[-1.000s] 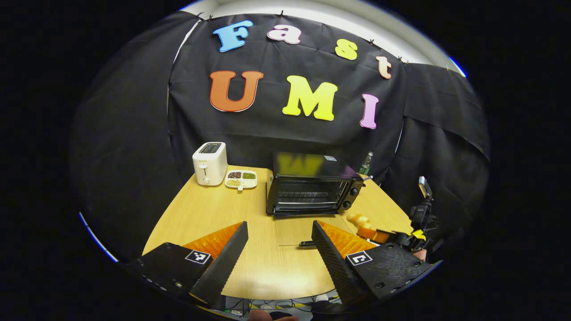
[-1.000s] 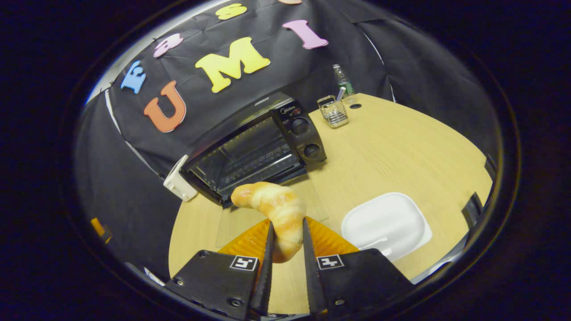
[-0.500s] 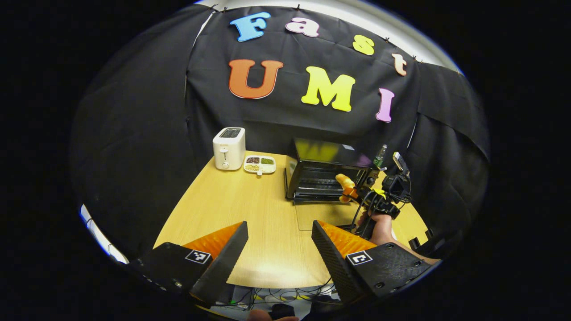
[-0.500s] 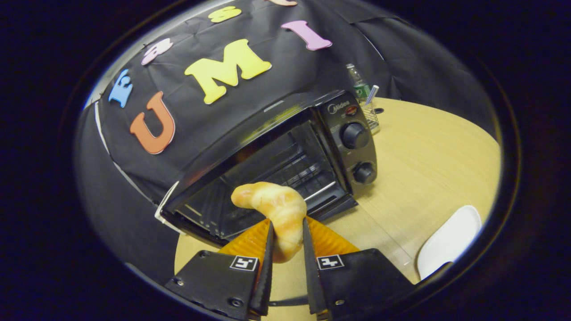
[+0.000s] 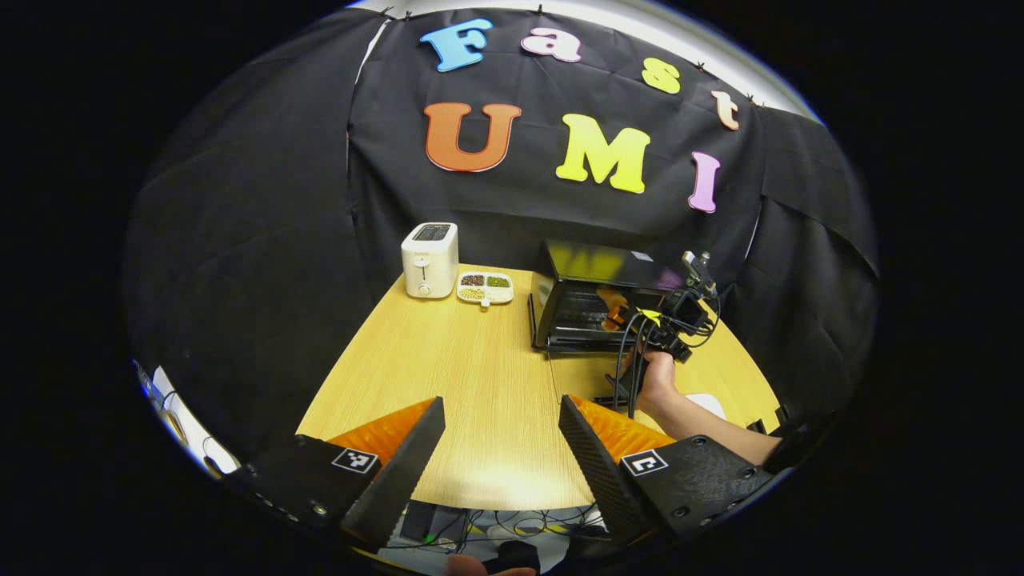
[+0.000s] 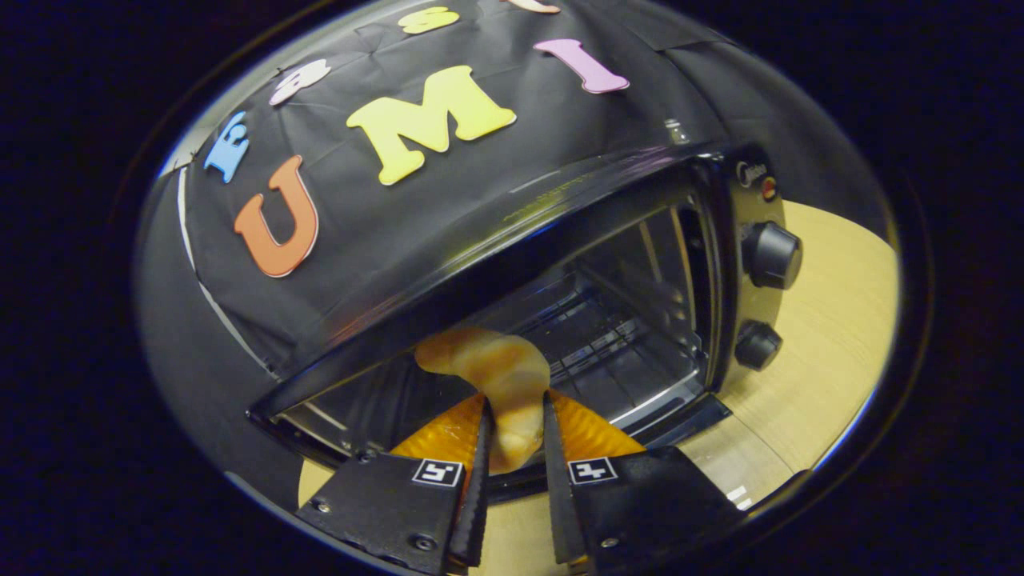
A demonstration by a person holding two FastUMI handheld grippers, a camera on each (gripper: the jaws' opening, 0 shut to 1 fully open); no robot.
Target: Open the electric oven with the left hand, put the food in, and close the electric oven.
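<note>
Two fingers of the right gripper [image 6: 514, 416] press on the lower end of a croissant [image 6: 496, 376], one on each side, so the jaws stand narrow around it. The croissant's long axis runs up and away from the fingers, and its curved upper end bends toward the left of the right gripper view, reaching into the mouth of the oven [image 6: 560, 264]. The bread sits at the front of the cavity, above the dark wire rack [image 6: 608, 344]; whether it touches the rack cannot be told. The oven's two knobs [image 6: 772, 254] stand one above the other on the panel beside the opening.

In the left gripper view the left gripper [image 5: 500, 436] hangs over the near edge of the table [image 5: 448, 376], its jaws spread wide with nothing between them. Farther off, the oven [image 5: 600, 296] stands toward the back right of the table with its glass door [image 5: 588, 388] folded down flat toward the viewer. A hand [image 5: 658, 376] holds the right gripper [image 5: 616, 316] up at the oven's opening, with a bit of the croissant [image 5: 614, 300] showing orange against the dark interior. A white toaster [image 5: 430, 260] and a small divided dish [image 5: 485, 287] sit just beside each other at the back left, well apart from the oven.
</note>
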